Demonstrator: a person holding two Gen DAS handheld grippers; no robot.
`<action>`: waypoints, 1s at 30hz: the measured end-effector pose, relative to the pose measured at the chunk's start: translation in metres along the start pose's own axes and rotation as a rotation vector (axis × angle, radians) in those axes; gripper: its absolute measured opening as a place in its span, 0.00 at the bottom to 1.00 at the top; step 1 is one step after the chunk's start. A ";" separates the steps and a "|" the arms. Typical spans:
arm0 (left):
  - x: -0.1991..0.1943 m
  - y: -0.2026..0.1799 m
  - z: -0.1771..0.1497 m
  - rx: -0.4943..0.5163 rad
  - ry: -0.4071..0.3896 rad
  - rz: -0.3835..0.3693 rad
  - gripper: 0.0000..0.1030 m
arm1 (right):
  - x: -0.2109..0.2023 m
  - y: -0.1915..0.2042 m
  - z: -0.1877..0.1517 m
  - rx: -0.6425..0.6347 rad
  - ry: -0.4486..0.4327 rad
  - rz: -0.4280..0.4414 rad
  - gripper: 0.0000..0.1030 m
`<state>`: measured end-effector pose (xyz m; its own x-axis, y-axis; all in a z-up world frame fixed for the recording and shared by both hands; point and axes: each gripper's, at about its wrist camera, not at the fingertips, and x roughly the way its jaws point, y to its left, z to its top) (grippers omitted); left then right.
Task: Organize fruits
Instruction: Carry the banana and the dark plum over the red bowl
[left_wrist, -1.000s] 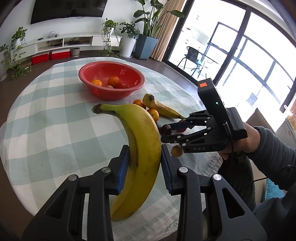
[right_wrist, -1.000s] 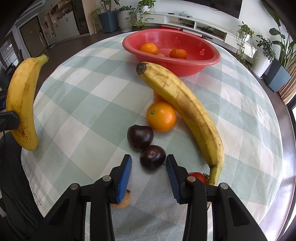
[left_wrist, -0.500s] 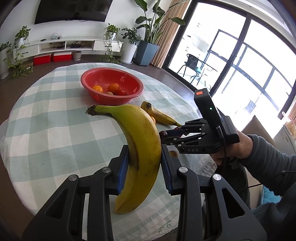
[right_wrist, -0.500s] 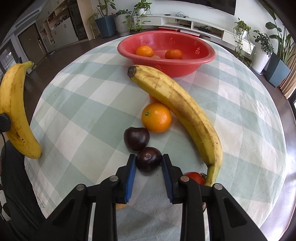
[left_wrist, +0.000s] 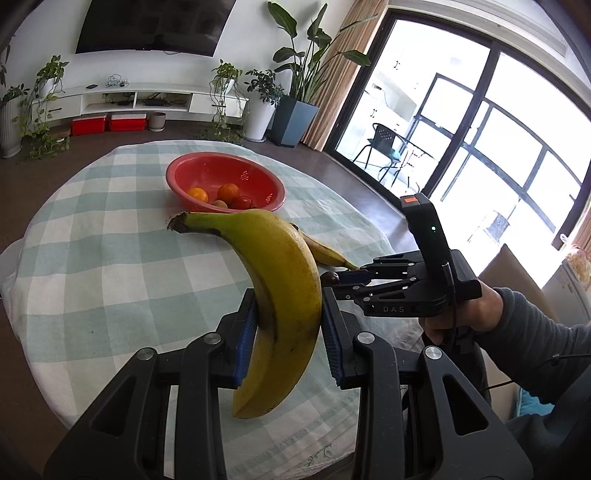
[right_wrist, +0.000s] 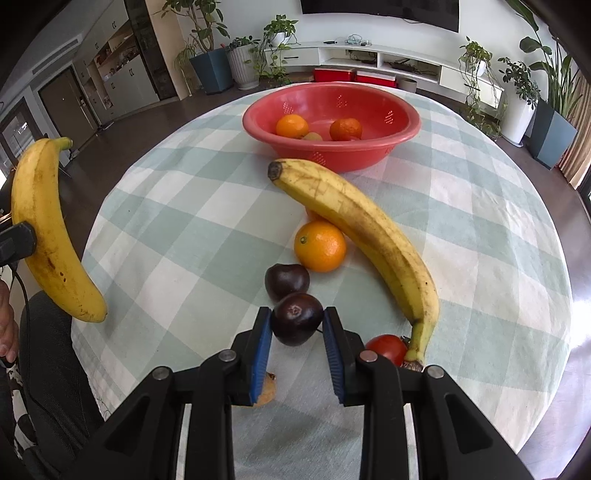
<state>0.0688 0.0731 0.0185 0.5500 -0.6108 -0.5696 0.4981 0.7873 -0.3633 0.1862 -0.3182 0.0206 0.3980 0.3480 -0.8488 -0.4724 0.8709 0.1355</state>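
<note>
Over checked tablecloth (right_wrist: 192, 236), tongs (right_wrist: 297, 325) around plum (right_wrist: 296, 323)

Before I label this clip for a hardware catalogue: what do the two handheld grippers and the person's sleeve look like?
Both are black plastic. The left gripper and the right gripper have angular linkage arms with silver pivot bolts, and fingers faced with ribbed blue pads. From the side, the right gripper carries an upright black module with an orange label and a green light, "DAS" lettering and a thin black cable. The sleeve is dark grey.

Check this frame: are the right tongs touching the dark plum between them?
Touching. The right wrist view shows both blue pads of the right tongs pressed against the sides of the dark plum, no gap visible.
</note>
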 end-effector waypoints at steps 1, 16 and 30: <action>-0.001 0.001 0.001 -0.004 -0.004 -0.004 0.30 | -0.003 0.001 0.000 0.001 -0.006 0.003 0.30; -0.003 0.007 0.039 0.001 -0.042 0.013 0.29 | -0.056 -0.003 0.018 0.033 -0.128 0.059 0.30; 0.027 0.007 0.159 0.129 -0.018 0.085 0.29 | -0.090 -0.034 0.100 0.049 -0.259 0.069 0.30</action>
<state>0.1933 0.0487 0.1176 0.6052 -0.5449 -0.5804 0.5309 0.8195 -0.2158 0.2456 -0.3444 0.1431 0.5572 0.4785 -0.6787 -0.4694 0.8557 0.2180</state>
